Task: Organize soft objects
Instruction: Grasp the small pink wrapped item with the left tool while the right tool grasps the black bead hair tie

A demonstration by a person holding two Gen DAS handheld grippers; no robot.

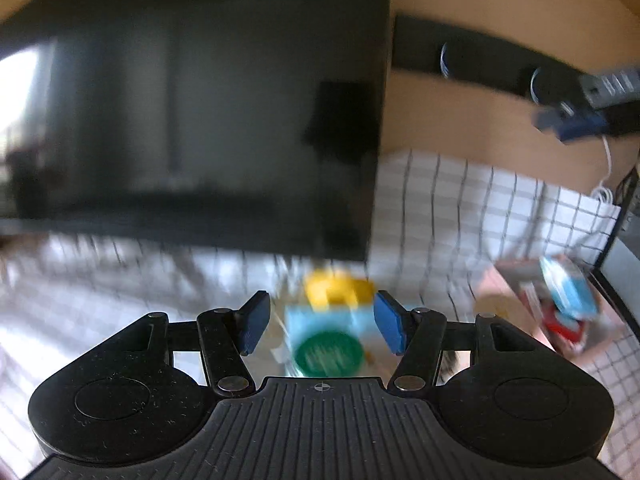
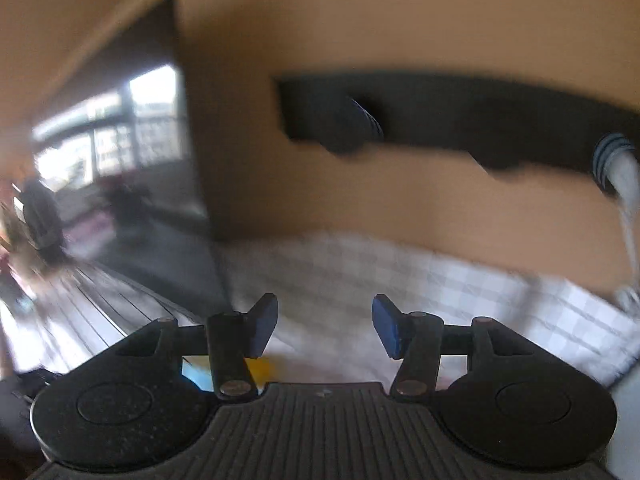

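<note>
In the left wrist view my left gripper [image 1: 323, 322] stands open above the checked tablecloth [image 1: 480, 208]. Beyond its blue pads lie a light-blue packet with a green round mark [image 1: 328, 340] and a yellow soft object [image 1: 340, 290], both blurred; the pads are not pressing on them. In the right wrist view my right gripper [image 2: 325, 326] is open with nothing between its fingers, pointing at the cloth and the tan wall. A bit of the yellow object [image 2: 266, 368] and the light-blue packet [image 2: 196, 374] shows low down behind its left finger.
A large black screen [image 1: 200, 120] stands on the table at the back left. A pinkish box with red and blue packets [image 1: 560, 308] sits at the right. A black wall shelf [image 1: 480, 60] hangs above, with a white cable [image 1: 606, 168] below it.
</note>
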